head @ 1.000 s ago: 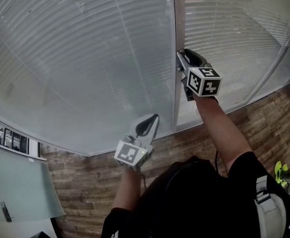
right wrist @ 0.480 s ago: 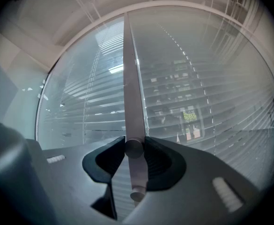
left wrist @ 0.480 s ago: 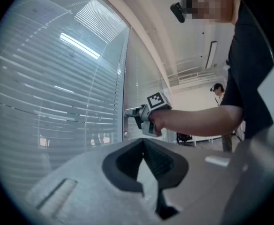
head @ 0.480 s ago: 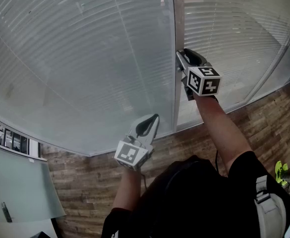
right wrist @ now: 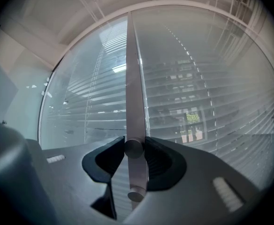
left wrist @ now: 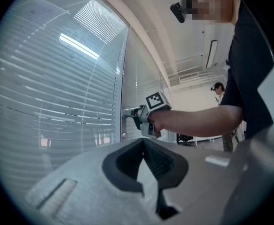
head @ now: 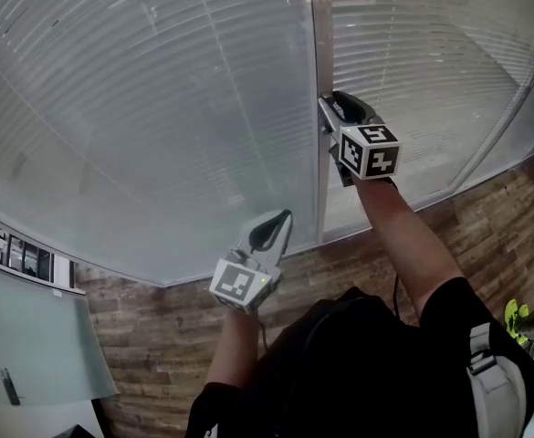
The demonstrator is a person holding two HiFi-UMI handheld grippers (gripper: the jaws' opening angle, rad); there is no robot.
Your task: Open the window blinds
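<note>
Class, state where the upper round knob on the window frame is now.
In the right gripper view the upper round knob sits at centre on the vertical frame post between the two blind panels, clamped between the right gripper's fingers.

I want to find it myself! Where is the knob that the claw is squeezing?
Look at the big glass wall with blinds behind it, and find the thin grey post between its two panes. Two small round knobs stick out of that post, one above the other. Yours is the upper knob, pinched in the right claw; the lower knob has nothing on it.
</note>
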